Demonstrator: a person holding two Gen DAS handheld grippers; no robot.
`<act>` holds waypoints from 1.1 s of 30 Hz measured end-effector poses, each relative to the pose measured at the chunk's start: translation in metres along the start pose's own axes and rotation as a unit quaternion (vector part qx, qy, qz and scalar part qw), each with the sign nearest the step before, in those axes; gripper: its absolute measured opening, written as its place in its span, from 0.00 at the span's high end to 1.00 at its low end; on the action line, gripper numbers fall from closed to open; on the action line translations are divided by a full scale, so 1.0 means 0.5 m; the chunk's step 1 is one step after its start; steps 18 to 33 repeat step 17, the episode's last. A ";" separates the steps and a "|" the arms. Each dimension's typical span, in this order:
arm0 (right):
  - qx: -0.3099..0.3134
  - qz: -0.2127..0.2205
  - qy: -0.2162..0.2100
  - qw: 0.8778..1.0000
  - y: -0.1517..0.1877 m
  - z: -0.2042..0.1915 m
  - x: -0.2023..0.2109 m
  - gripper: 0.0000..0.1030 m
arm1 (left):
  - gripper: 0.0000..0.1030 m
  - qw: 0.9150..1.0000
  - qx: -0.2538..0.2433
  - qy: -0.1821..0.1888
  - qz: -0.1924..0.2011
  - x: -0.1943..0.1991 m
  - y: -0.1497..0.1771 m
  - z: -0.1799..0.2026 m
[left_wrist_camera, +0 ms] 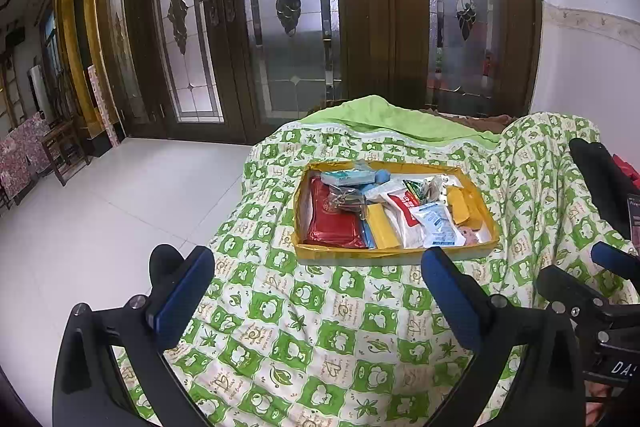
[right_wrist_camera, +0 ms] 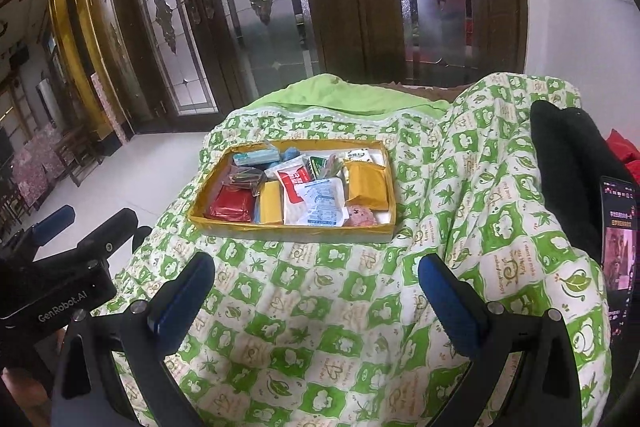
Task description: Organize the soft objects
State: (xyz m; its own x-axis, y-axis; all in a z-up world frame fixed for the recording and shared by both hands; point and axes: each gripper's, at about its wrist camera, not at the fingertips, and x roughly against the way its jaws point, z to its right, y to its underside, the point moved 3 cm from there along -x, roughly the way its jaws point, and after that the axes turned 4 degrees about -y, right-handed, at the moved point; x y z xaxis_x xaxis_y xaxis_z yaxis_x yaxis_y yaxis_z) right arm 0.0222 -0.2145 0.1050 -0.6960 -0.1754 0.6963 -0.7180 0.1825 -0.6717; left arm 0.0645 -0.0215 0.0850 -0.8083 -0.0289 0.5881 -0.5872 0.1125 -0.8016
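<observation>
Resting ahead of both empty, spread-open tongs, left [left_wrist_camera: 316, 267] and right [right_wrist_camera: 316, 269], a shallow yellow cardboard tray [right_wrist_camera: 296, 230] brims with crinkled soft packets on the green-checked quilt [right_wrist_camera: 304, 327].

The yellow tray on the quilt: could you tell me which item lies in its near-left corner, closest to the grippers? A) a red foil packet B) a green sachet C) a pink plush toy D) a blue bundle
A: the red foil packet fills the near-left corner of the yellow tray, while the pink plush toy lies in the near-right corner.
</observation>
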 end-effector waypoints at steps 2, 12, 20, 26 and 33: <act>0.000 0.001 0.002 1.000 0.000 -0.001 0.003 0.00 | 0.00 1.000 0.002 0.005 0.000 0.003 -0.001 0.000; 0.002 -0.001 0.006 1.000 0.004 0.000 0.002 0.00 | 0.00 1.000 0.001 0.005 -0.002 -0.002 0.001 0.004; 0.003 -0.012 0.008 1.000 0.014 -0.002 -0.009 0.00 | 0.00 1.000 -0.007 0.007 0.006 -0.006 0.007 0.011; 0.003 -0.012 0.008 1.000 0.014 -0.002 -0.009 0.00 | 0.00 1.000 -0.007 0.007 0.006 -0.006 0.007 0.011; 0.003 -0.012 0.008 1.000 0.014 -0.002 -0.009 0.00 | 0.00 1.000 -0.007 0.007 0.006 -0.006 0.007 0.011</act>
